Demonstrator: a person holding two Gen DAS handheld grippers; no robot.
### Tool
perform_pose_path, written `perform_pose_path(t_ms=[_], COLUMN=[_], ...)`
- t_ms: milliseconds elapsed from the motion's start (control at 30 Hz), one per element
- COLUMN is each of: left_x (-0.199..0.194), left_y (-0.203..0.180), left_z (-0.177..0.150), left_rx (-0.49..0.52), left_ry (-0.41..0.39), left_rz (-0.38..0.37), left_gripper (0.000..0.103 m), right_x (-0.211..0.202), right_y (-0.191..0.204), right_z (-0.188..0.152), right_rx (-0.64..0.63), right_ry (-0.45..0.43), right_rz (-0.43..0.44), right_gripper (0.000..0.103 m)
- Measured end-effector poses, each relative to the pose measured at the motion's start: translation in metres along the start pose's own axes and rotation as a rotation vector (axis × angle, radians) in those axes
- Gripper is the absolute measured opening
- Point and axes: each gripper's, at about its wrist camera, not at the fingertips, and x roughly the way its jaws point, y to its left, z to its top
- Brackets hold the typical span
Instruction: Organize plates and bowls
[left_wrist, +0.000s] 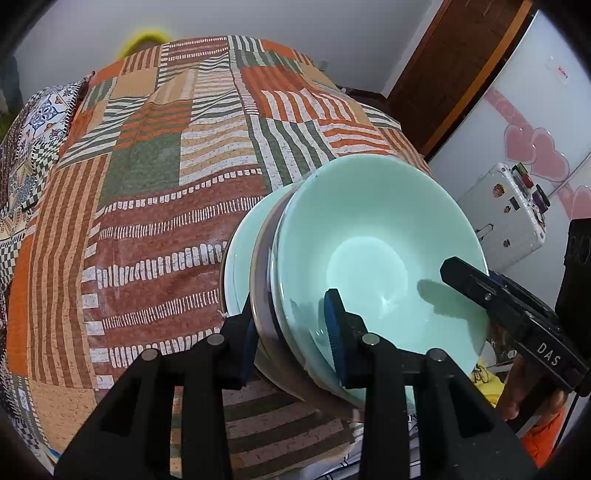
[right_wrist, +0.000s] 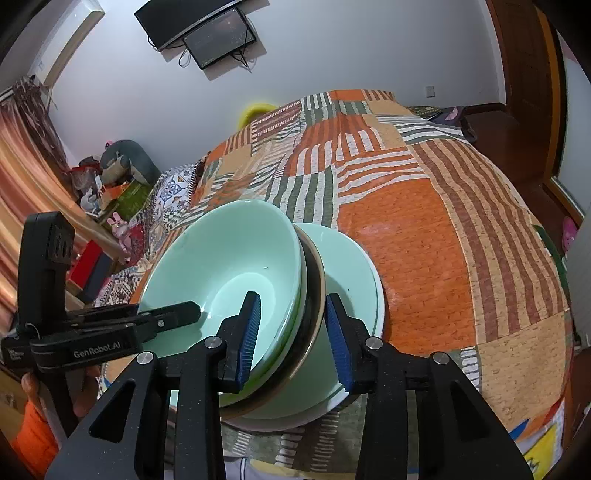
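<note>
A stack of nested mint-green bowls with a dark-rimmed dish between them rests on a mint-green plate on the patterned bedspread. My left gripper is shut on the near rim of the bowl stack, one pad inside the top bowl, one outside. My right gripper straddles the opposite rim of the bowl stack; its jaws stand a little apart from the rim. The plate also shows in the right wrist view. Each gripper shows in the other's view: the right one and the left one.
The patchwork bedspread spreads far and left of the stack. A white fridge with pink hearts and a small white case stand to the right. A wooden door, a wall screen and cluttered shelves ring the room.
</note>
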Motion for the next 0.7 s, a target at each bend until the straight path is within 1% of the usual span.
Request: perform_pose_path(t_ms=[67,133,200,300,400,467,567,600,700], left_x=[0.0,-0.003,-0.009,-0.025,-0.043,-0.065,-0.093,-0.108,-0.143], left_y=[0.004,0.007,0.009,0.01,0.011,0.007,-0.005,-0.011,-0.022], left_z=[-0.001,-0.002,-0.003,-0.004,-0.005,-0.005,-0.004,-0.004,-0.005], left_rx=[-0.015,-0.029,-0.033,-0.034,-0.032,-0.015,0.022,0.043,0.057], left_ry=[0.0,-0.013,-0.03,-0.081,-0.135,-0.199,-0.295,-0.345,-0.459], left_rz=[-0.018,-0.008,-0.003,0.03,0.042,0.043,0.081,0.096,0.108], left_gripper=[0.033,0.036,0.036,0.036,0.036,0.036,0.036,0.037,0.046], right_x=[-0.001,-0.002,-0.004,-0.012,-0.021,-0.032,-0.047,-0.054,-0.075], right_y=[0.004,0.005,0.005,0.002,0.004,0.01,0.023,0.029,0.045], right_z=[-0.001,-0.001,0.001,0.003,0.006,0.01,0.016,0.019,0.026], right_rx=[-0.01,-0.019,-0.02,-0.013,-0.025,-0.048,-0.087,-0.103,-0.152], right_ry=[-0.001,-0.002,-0.007,-0.027,-0.049,-0.08,-0.128,-0.15,-0.216], right_rz=[-0.007,-0.021,-0.031,-0.041,-0.046,-0.048,-0.044,-0.036,-0.023], right_gripper=[0.034,0.034,0.036,0.043,0.043,0.043,0.043,0.043,0.043])
